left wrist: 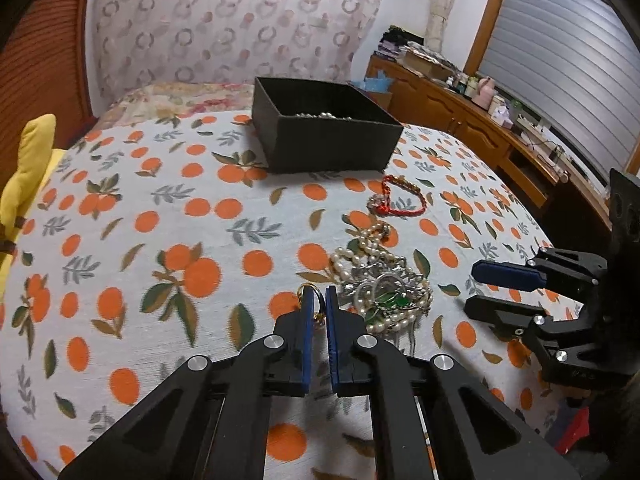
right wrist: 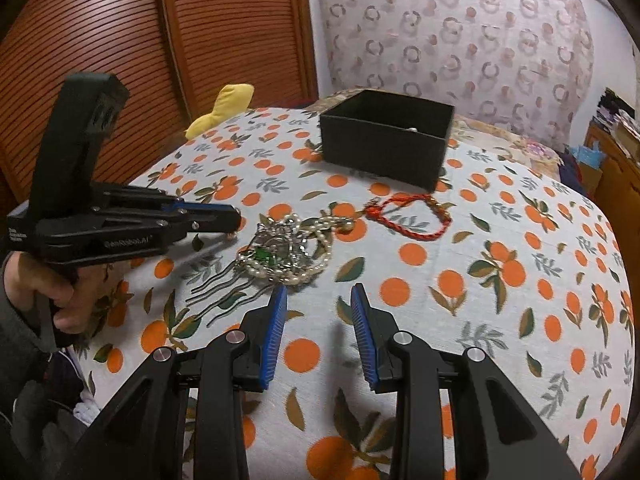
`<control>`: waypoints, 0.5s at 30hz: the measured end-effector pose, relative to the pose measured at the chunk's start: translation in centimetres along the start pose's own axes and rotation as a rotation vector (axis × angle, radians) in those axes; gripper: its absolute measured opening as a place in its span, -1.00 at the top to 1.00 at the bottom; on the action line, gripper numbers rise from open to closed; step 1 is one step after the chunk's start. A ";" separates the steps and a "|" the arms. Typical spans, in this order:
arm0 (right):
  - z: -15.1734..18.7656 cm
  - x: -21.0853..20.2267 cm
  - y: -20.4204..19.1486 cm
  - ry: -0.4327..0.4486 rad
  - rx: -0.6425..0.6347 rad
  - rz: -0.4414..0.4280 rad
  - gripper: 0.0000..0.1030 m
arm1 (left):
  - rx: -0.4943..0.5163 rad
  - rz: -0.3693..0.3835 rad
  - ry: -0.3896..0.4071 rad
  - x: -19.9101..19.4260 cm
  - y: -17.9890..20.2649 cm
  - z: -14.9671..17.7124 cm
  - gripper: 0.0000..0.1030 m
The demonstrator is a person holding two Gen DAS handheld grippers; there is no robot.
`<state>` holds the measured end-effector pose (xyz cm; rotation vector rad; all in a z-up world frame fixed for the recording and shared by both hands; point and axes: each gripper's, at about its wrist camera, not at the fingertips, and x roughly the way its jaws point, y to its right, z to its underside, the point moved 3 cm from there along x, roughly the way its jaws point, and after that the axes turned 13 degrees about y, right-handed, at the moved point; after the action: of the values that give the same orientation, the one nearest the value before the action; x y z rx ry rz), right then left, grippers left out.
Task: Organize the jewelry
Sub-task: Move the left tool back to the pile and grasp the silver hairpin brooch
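Note:
My left gripper (left wrist: 319,294) is shut on a small gold ring (left wrist: 316,300), held just above the cloth left of the jewelry pile (left wrist: 380,284). The pile is a tangle of pearl strands, a silver hair comb and a green stone; it also shows in the right wrist view (right wrist: 288,248). A red cord bracelet (left wrist: 402,198) lies beyond it, also seen from the right (right wrist: 412,216). A black open box (left wrist: 324,136) with pearls inside stands farther back, also in the right wrist view (right wrist: 386,136). My right gripper (right wrist: 319,298) is open and empty, near the pile's front.
The bed carries an orange-print cloth (left wrist: 160,240). A yellow plush toy (left wrist: 28,168) lies at the left edge. A wooden cabinet (left wrist: 460,116) with clutter runs along the right, under a window. A wooden slatted door (right wrist: 140,40) stands behind the bed.

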<state>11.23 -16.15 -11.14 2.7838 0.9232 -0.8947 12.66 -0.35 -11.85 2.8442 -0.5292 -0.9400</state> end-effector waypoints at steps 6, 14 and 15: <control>-1.1 1.3 0.8 0.010 0.038 0.009 0.53 | -0.007 -0.012 0.019 -1.0 -0.9 0.0 0.90; -2.2 4.0 1.1 -0.032 0.031 0.016 0.58 | -0.015 -0.016 0.019 -0.9 -1.3 0.4 0.90; -2.2 4.2 1.1 -0.037 0.028 0.016 0.58 | -0.014 -0.016 0.019 -0.9 -1.3 0.3 0.90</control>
<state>15.64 -14.30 -11.75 2.7832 0.8886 -0.9612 12.17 1.17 -11.87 2.8459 -0.4970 -0.9145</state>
